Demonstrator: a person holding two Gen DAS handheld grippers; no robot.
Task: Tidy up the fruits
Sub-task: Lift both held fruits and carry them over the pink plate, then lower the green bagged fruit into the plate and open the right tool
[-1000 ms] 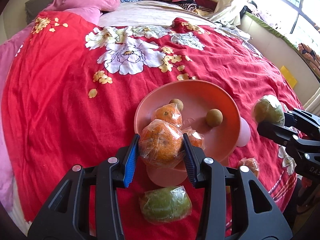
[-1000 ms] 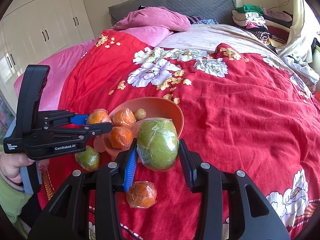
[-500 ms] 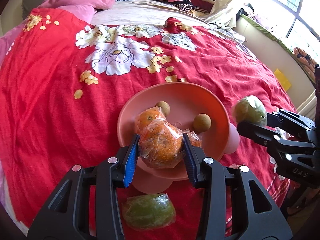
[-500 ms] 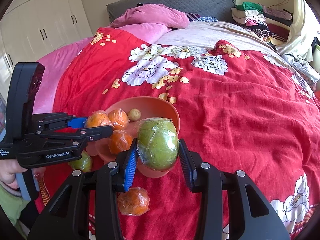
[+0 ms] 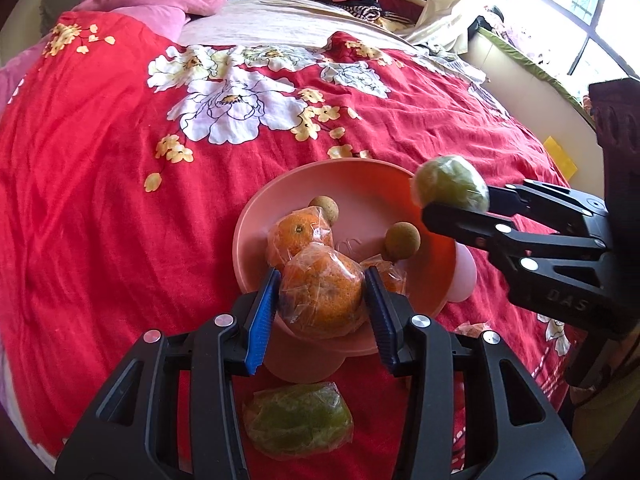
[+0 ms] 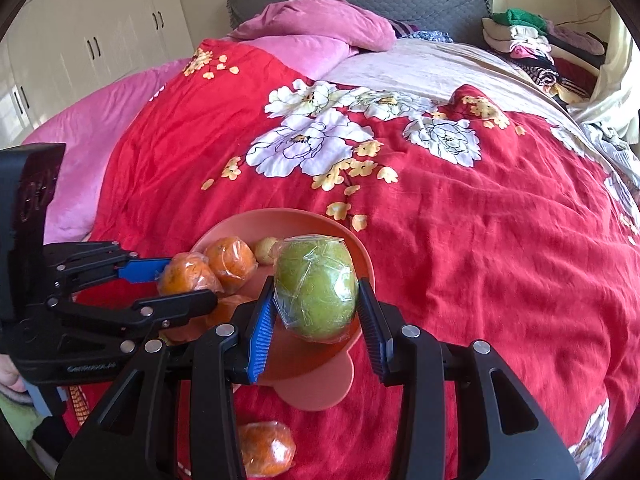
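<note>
Left hand-held gripper [image 5: 323, 300] grips wrapped orange [image 5: 322, 294]; right [image 6: 316, 312] grips green fruit [image 6: 316, 288], half-hiding bowl [image 6: 280, 218].

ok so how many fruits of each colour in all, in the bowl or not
orange fruits: 4
green fruits: 2
small brown fruits: 2, both in the pink bowl
total: 8

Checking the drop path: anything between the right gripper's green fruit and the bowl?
Nothing visible. The right gripper holds the green fruit over the bowl rim; the floor below looks bare. Oranges and the left gripper crowd the other side.
</note>
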